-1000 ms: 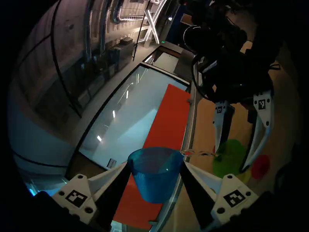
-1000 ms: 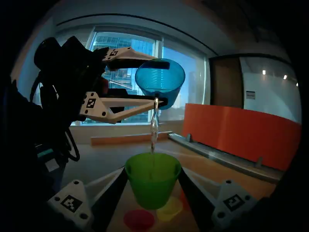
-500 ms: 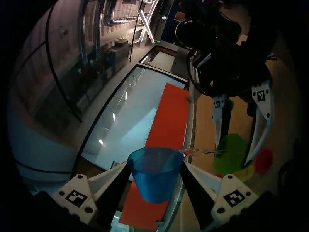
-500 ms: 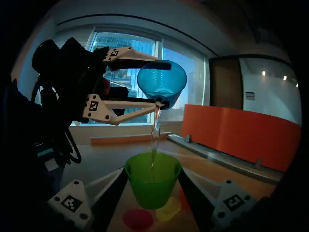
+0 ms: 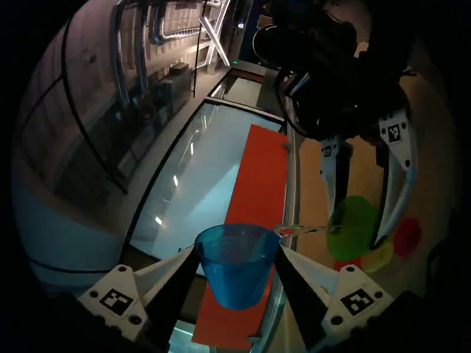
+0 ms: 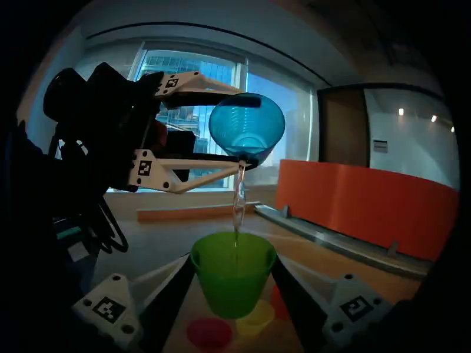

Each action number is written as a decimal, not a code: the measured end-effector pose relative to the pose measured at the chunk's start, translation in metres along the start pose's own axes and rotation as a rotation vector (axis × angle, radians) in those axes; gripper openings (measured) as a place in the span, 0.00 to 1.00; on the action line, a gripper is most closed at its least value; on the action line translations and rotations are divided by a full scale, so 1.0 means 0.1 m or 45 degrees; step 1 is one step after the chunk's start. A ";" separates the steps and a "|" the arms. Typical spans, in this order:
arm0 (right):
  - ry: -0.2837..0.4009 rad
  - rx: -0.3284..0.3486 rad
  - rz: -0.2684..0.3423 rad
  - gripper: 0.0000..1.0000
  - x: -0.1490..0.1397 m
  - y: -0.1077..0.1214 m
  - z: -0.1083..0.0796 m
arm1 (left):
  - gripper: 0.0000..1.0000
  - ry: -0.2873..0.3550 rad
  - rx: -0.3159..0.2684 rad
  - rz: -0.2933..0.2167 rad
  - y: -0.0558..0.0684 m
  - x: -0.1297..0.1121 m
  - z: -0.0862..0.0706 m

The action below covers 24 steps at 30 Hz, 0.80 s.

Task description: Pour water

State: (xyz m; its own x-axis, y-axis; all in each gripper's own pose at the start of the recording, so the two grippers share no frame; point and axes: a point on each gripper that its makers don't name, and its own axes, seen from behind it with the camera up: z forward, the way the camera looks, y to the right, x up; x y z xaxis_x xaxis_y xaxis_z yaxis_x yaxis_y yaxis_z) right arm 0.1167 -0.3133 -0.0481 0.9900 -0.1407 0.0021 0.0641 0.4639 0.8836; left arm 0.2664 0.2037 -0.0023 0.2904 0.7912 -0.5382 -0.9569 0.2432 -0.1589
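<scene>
My left gripper (image 5: pixel 235 276) is shut on a blue cup (image 5: pixel 236 272). From the right gripper view the same blue cup (image 6: pixel 246 127) is tipped over, held by the left gripper (image 6: pixel 238 126) high above. A thin stream of water (image 6: pixel 238 203) falls from its rim into a green cup (image 6: pixel 233 279). My right gripper (image 6: pixel 233 282) is shut on that green cup, which stands upright. In the left gripper view the green cup (image 5: pixel 353 226) sits between the right gripper's white fingers (image 5: pixel 395 176), with the water stream (image 5: pixel 306 229) reaching it.
An orange panel (image 6: pixel 365 200) and a metal rail (image 6: pixel 329 235) run along the right. Large windows (image 6: pixel 188 76) lie behind. Red (image 6: pixel 209 334) and yellow (image 6: pixel 254 319) round items lie on the wooden table (image 6: pixel 159 241) below the green cup.
The blue cup has tilted further, its mouth turning more toward the right gripper's camera. Water keeps streaming into the green cup, which stays still.
</scene>
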 end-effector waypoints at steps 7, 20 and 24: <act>0.003 -0.001 0.005 0.91 0.00 0.01 -0.01 | 0.86 0.002 0.004 0.044 -0.02 0.03 -0.01; 0.009 -0.003 0.002 0.90 0.03 0.01 -0.01 | 0.86 0.005 0.022 0.128 -0.01 0.08 -0.04; 0.010 -0.005 0.003 0.91 0.03 0.02 -0.01 | 0.86 0.007 0.021 0.150 0.00 0.10 -0.04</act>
State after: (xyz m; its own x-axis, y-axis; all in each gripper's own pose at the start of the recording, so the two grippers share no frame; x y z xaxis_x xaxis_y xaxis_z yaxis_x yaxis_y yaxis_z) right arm 0.1198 -0.3119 -0.0473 0.9912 -0.1327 0.0006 0.0621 0.4674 0.8818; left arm 0.2698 0.2095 -0.0108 0.1757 0.8117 -0.5571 -0.9842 0.1580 -0.0803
